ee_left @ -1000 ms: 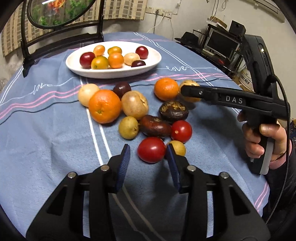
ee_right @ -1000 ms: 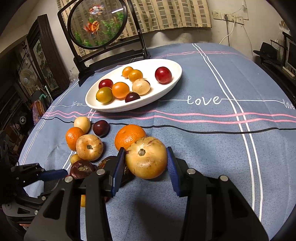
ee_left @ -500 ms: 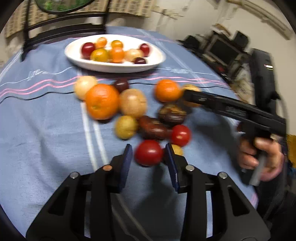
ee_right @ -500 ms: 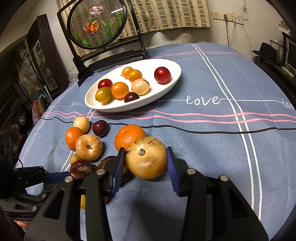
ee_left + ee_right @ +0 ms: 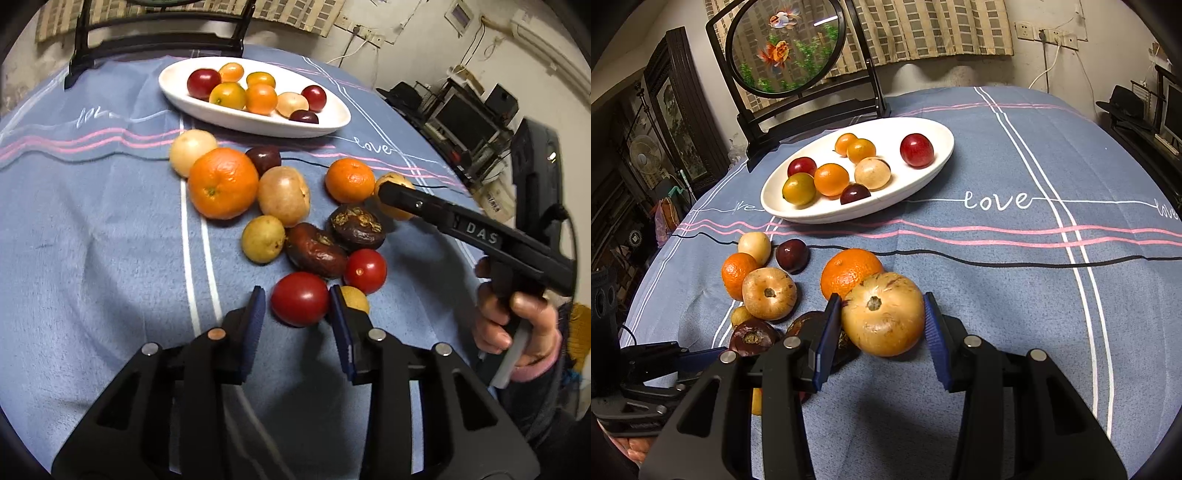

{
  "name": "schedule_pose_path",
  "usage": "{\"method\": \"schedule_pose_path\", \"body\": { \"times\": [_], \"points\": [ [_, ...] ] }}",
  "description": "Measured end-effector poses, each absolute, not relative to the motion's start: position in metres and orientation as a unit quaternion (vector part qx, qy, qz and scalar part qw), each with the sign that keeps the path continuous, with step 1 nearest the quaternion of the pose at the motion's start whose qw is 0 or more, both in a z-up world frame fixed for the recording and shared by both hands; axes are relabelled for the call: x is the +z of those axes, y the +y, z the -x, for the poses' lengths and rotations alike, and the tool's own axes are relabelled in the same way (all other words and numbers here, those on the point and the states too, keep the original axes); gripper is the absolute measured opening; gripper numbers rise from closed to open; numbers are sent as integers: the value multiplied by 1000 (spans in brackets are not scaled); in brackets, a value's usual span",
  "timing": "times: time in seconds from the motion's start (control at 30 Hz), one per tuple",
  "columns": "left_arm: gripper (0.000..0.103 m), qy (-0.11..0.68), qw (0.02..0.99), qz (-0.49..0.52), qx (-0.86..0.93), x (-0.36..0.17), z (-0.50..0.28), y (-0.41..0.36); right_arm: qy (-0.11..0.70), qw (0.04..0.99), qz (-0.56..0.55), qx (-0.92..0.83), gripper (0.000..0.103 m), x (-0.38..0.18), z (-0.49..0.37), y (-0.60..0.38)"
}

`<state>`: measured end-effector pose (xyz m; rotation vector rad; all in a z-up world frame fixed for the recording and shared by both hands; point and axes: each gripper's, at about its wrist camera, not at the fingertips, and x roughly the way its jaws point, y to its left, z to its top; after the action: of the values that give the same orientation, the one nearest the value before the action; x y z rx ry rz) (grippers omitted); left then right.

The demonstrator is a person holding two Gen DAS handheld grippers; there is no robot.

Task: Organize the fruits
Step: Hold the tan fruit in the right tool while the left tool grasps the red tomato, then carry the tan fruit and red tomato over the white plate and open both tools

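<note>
A white oval plate (image 5: 258, 123) (image 5: 827, 216) at the back of the blue tablecloth holds several small fruits. In front of it lie loose oranges, pale round fruits, dark plums, two shrivelled dark fruits and red tomatoes. My left gripper (image 5: 297, 314) straddles the bigger red tomato (image 5: 300, 299) on the cloth. Its jaws are closing, with a small gap still on the left pad's side. My right gripper (image 5: 881, 328) is shut on a pale tan fruit (image 5: 882, 314) next to an orange (image 5: 849, 273). In the left wrist view its fingers (image 5: 424, 206) partly hide that fruit.
A small red tomato (image 5: 365, 270) and a yellow fruit (image 5: 355, 298) sit just right of the left gripper's tip. A hand (image 5: 517, 325) holds the right gripper's handle. A round fish picture on a black stand (image 5: 783, 48) stands behind the plate. Shelves with electronics (image 5: 465, 118) lie beyond the table's right edge.
The left gripper has rolled, so its view is tilted, and its jaws have narrowed around the red tomato. The right gripper and its tan fruit have not moved.
</note>
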<state>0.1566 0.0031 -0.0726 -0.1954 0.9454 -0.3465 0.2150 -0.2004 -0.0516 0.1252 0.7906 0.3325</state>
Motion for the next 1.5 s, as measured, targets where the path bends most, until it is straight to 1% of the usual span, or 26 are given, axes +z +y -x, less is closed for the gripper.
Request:
{"method": "schedule_pose_path", "body": {
  "times": [0.2,0.23,0.5,0.8,0.93,1.07,1.23,1.4,1.5],
  "points": [
    [35,452,877,59,-151,-72,-159,-11,381,908,-63,163,44,-51,-213,-203],
    [32,452,877,61,-151,-72,-158,-11,380,908,-64,165,44,-51,-212,-203],
    [32,443,882,66,-145,-70,-143,-6,371,910,-65,174,44,-45,-209,-201],
    [31,394,910,28,-128,-51,-122,-7,357,915,-58,177,44,-40,-204,-198],
    [31,393,905,54,-153,-40,-127,5,345,919,-47,183,44,-37,-200,-193],
    [31,383,908,54,-159,-21,-144,19,319,925,-43,203,44,-28,-196,-188],
    [31,356,921,39,-154,14,-186,31,277,939,-11,205,44,-4,-208,-176],
    [32,334,931,48,-137,34,-249,37,258,945,-21,202,45,14,-257,-170],
    [32,345,927,55,-133,31,-291,35,267,944,-26,191,44,10,-291,-167]
  ]
}}
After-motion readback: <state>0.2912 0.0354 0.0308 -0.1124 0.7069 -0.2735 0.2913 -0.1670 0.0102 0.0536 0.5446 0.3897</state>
